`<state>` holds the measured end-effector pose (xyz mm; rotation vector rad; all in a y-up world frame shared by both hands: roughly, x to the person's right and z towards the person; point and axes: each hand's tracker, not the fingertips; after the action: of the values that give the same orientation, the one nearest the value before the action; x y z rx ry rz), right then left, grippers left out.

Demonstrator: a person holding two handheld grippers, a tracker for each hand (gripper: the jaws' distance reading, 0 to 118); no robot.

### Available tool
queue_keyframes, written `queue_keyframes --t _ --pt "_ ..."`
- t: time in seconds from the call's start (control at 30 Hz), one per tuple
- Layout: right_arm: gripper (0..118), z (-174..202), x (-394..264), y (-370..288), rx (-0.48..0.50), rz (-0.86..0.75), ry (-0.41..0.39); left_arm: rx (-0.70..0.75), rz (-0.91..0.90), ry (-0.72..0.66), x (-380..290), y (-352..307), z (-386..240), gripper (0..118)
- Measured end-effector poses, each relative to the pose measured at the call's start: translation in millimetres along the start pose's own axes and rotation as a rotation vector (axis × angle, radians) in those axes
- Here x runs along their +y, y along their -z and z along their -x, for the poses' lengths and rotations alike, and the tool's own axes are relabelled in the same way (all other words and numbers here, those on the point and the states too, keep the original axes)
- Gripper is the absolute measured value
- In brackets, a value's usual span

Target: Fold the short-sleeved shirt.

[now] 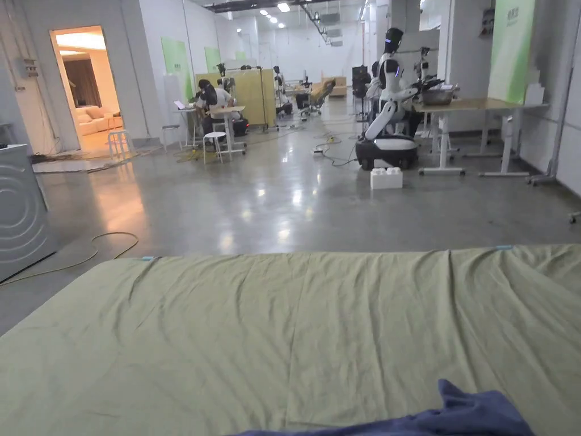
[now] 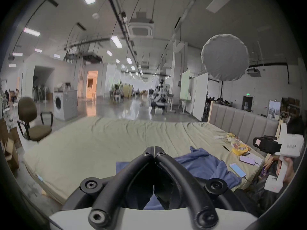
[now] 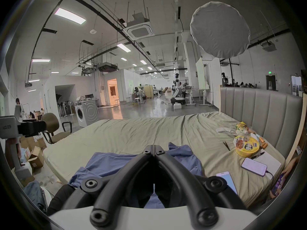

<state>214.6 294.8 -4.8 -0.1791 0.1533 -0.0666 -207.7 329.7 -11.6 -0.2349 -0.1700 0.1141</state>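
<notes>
On the near edge of the bed (image 1: pixel 227 318), covered by a pale green sheet, the blue shirt (image 3: pixel 116 164) lies rumpled and unfolded, with part of it hanging over the front edge. Left gripper (image 2: pixel 154 149) is held above the shirt, jaws pressed together with nothing between them; right gripper (image 3: pixel 154 148) likewise, tips meeting and empty. Two phones (image 3: pixel 254 166) and a yellow bowl (image 3: pixel 245 146) sit toward the padded headboard (image 3: pixel 259 107), apart from the shirt.

shirt (image 1: pixel 454 417): cut off by head view's edge at 6 o'clock
shirt's middle: hidden behind right gripper (image 3: pixel 154 148) jaws
</notes>
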Motion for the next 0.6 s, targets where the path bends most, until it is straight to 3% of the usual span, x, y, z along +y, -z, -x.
queue_keyframes --t 0.23,0.27,0.3,0.33,0.37,0.5,0.6 --pt "0 -16.3 -34.5 26.6 -0.014 0.166 0.030 0.004 0.223 -0.163 -29.4 135.1 72.3 2" --pt "0 -19.7 -40.2 30.8 -0.019 0.190 0.039 0.010 0.256 -0.145 -38.4 165.2 83.9 13" --pt "0 -20.4 -42.8 32.4 -0.023 0.201 0.046 0.012 0.295 -0.140 -45.5 189.5 94.4 34" --pt "0 -22.8 -46.8 34.9 -0.029 0.220 0.056 0.055 0.333 -0.147 -54.8 219.3 106.3 66" --pt "0 -26.3 -50.6 37.2 -0.035 0.249 0.066 0.092 0.392 -0.131 -65.0 249.6 118.4 82" --pt "0 -40.5 -62.3 41.6 -0.063 0.318 0.081 0.203 0.506 -0.130 -94.0 324.4 153.8 82" --pt "0 -49.5 -68.1 46.1 -0.107 0.359 0.081 0.221 0.535 -0.224 -108.4 355.2 172.1 80"
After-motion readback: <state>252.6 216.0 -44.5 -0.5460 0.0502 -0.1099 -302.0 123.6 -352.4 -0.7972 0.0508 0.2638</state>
